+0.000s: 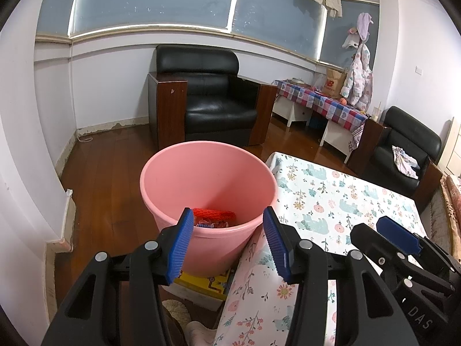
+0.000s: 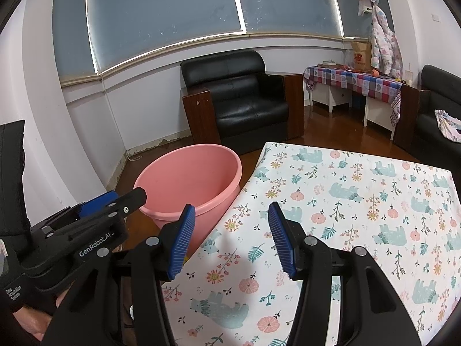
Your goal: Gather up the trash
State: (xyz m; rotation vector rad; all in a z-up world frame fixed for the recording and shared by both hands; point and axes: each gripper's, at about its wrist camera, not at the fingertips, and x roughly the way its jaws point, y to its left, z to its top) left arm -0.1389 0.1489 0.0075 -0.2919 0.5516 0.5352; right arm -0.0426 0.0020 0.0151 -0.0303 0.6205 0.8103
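Note:
A pink bucket point(image 1: 207, 184) stands on the wooden floor by the table's left edge. Red knitted stuff and scraps of trash point(image 1: 214, 216) lie at its bottom. My left gripper point(image 1: 229, 242) hangs open over the bucket's near rim, nothing between its blue pads. My right gripper point(image 2: 232, 239) is open above the floral tablecloth point(image 2: 360, 216), also holding nothing. In the right wrist view the pink bucket point(image 2: 190, 181) sits to the left, with the left gripper point(image 2: 115, 201) beside it. The right gripper point(image 1: 397, 236) shows at the lower right of the left wrist view.
A black leather armchair point(image 1: 207, 98) stands behind the bucket against the wall. A side table with a checked cloth point(image 1: 322, 103) and a second black chair point(image 1: 403, 150) are at the right. A yellow box point(image 1: 201, 284) lies under the bucket.

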